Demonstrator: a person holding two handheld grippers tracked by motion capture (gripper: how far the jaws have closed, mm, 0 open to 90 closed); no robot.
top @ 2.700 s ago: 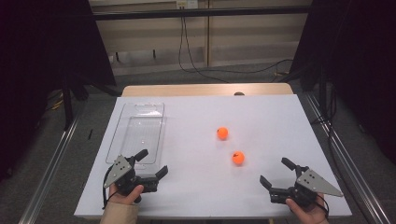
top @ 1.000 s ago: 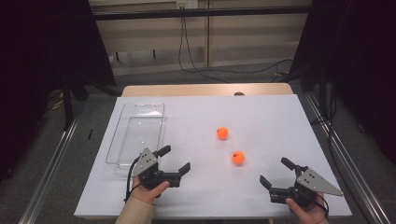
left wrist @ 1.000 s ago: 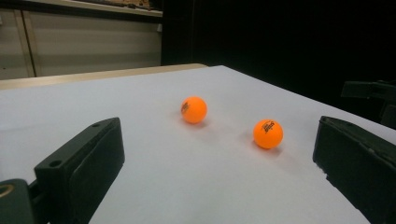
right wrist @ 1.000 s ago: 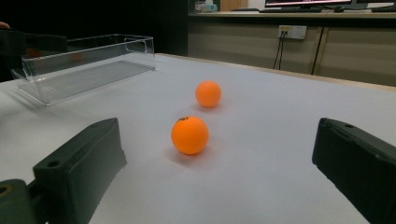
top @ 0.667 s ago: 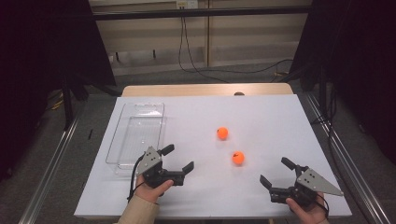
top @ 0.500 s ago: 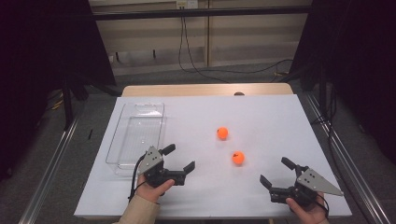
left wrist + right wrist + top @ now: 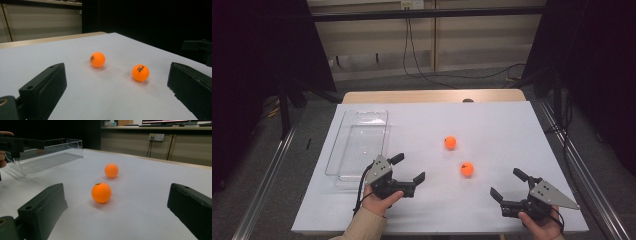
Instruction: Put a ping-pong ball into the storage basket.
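Two orange balls lie on the white table: the farther ball [image 7: 450, 142] [image 7: 97, 59] [image 7: 111, 170] and the nearer ball [image 7: 467, 169] [image 7: 140, 72] [image 7: 101, 192]. My left gripper [image 7: 408, 168] [image 7: 117, 95] is open and empty, just left of the balls, with its jaws pointing at them. At the front right, my right gripper [image 7: 506, 183] [image 7: 117, 215] is also open and empty. It faces the nearer ball from a short distance. Neither gripper touches a ball.
A clear plastic tray [image 7: 360, 145] [image 7: 50, 153] stands empty at the table's left, just behind the left gripper. A wooden strip [image 7: 432, 96] runs along the table's far edge. Dark curtains and metal rails flank both sides.
The left gripper has moved right from the front-left corner toward the balls, then crept slightly closer. The right gripper and both balls have stayed put.
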